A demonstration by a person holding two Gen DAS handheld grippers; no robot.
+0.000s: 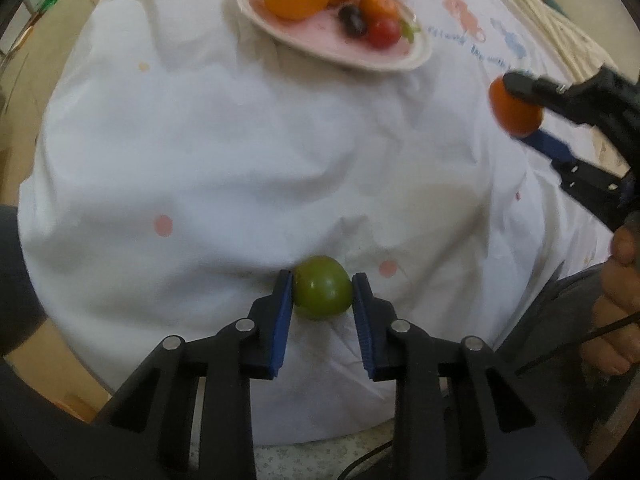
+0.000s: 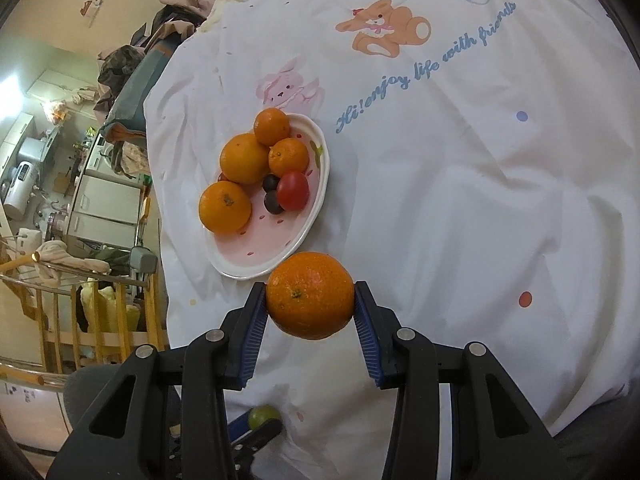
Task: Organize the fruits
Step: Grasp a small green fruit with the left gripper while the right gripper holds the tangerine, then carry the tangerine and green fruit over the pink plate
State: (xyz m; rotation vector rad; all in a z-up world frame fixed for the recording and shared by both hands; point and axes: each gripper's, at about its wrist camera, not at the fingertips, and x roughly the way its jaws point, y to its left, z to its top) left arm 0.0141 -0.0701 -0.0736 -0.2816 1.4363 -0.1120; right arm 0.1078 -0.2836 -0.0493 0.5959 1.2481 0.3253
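Note:
My left gripper (image 1: 322, 280) is shut on a small green fruit (image 1: 323, 289) that rests on the white sheet; both blue pads press its sides. The same green fruit (image 2: 263, 417) shows at the bottom of the right wrist view. My right gripper (image 2: 310, 292) is shut on an orange (image 2: 310, 295), held above the sheet near the plate's rim; the left wrist view shows that orange (image 1: 514, 110) at the right. The pink plate (image 2: 276, 252), also plate (image 1: 320, 42), holds several oranges (image 2: 244, 158), a red tomato (image 2: 293, 191) and two dark grapes (image 2: 273, 202).
A white printed sheet (image 2: 460, 184) covers the surface, with cartoon animals and blue writing. A hand (image 1: 618, 300) holds the right gripper's handle. Past the sheet's left edge lie a wooden rail (image 2: 80, 308), piled clothes and kitchen furniture.

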